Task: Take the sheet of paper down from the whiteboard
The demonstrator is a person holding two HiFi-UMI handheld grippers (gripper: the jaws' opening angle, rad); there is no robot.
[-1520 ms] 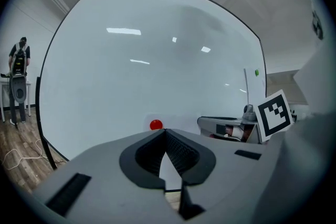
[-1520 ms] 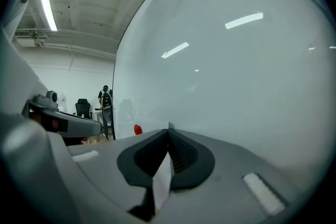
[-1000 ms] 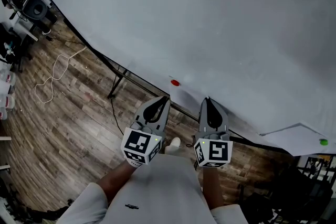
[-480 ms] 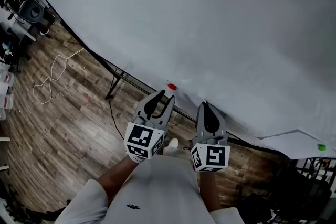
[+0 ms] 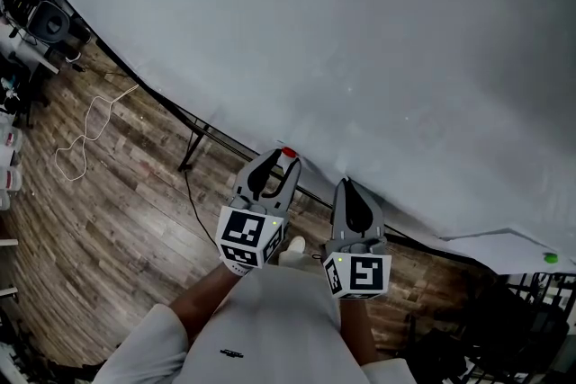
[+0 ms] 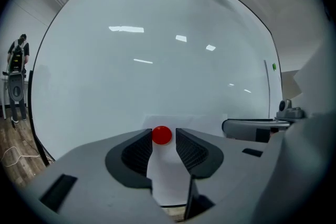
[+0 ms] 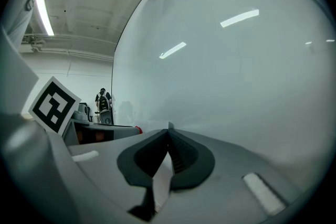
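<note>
A white sheet of paper (image 6: 168,176) hangs low on the whiteboard (image 5: 360,40), pinned at its top corner by a round red magnet (image 5: 288,153). My left gripper (image 5: 286,159) is up against the board. Its jaws are opening and the red magnet (image 6: 161,135) sits between the fingertips, with the pads not pressing on it. My right gripper (image 5: 346,183) is beside it on the right, shut on the sheet's edge (image 7: 163,181), which runs between its closed jaws (image 7: 169,131). In the head view the sheet hardly shows against the white board.
A second sheet (image 5: 504,243) hangs at the board's lower right under a green magnet (image 5: 551,258). The board's black stand leg (image 5: 193,144) and a white cable (image 5: 90,135) are on the wooden floor. Dark equipment (image 5: 40,13) stands at the far left.
My left gripper has moved forward to the board and opened, and its jaws now straddle the red magnet. The right gripper has stayed shut in the same place.
</note>
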